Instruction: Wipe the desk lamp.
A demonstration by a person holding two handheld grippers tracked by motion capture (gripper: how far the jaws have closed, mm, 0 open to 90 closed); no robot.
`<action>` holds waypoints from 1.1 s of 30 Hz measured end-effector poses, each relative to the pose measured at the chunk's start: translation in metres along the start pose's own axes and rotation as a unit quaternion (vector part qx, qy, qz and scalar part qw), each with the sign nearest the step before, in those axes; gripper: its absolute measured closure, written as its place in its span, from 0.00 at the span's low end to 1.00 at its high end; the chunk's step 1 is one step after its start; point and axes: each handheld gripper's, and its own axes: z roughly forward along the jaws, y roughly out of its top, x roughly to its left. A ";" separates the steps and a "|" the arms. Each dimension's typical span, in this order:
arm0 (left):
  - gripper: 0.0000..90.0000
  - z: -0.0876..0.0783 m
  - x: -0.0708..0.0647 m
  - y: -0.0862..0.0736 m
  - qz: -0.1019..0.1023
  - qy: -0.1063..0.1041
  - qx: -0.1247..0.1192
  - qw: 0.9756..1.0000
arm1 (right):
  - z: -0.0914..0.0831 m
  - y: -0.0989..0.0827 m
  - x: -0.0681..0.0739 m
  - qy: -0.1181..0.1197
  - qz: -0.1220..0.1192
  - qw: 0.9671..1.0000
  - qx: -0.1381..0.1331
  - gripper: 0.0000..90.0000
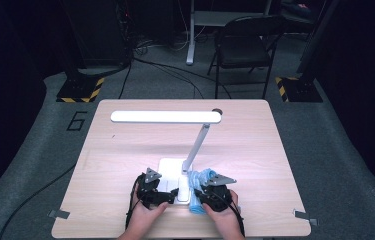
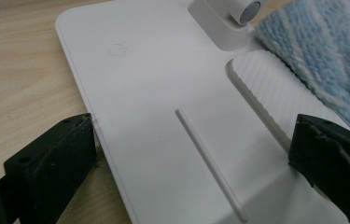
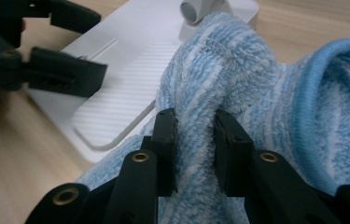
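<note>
The cloth (image 3: 256,79) is light blue flecked with white, its pile in faint stripes, with a plain blue hem along the right edge. The lamp (image 1: 165,116) is white all over; its base (image 2: 163,93) carries a ribbed patch of fine parallel lines on the right. Both hand-held grippers, left (image 1: 175,192) and right (image 3: 195,140), are black, the right one with brass-coloured rivets. The counter (image 1: 125,150) is pale wood grain. On the far floor, yellow-and-black hazard stripes (image 1: 80,90) mark what seem to be stand feet.

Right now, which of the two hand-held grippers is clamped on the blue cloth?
The right hand-held gripper: its jaws pinch a fold of the blue cloth. The left hand-held gripper straddles the white lamp base, jaws spread wide.
</note>
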 end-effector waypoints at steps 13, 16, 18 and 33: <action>0.01 0.000 0.000 0.000 -0.002 0.000 -0.001 1.000 | -0.004 -0.013 0.012 0.003 0.014 1.000 -0.011 0.77; 0.01 0.000 0.000 0.000 -0.001 -0.001 -0.002 1.000 | 0.000 -0.010 0.010 -0.006 0.012 1.000 -0.015 0.77; 0.01 0.000 0.000 0.000 0.001 -0.001 0.000 1.000 | 0.003 -0.007 0.007 -0.012 0.015 1.000 -0.017 0.77; 0.01 0.000 0.001 0.000 0.007 0.001 0.001 1.000 | 0.027 0.021 -0.020 -0.035 0.045 0.998 -0.019 0.76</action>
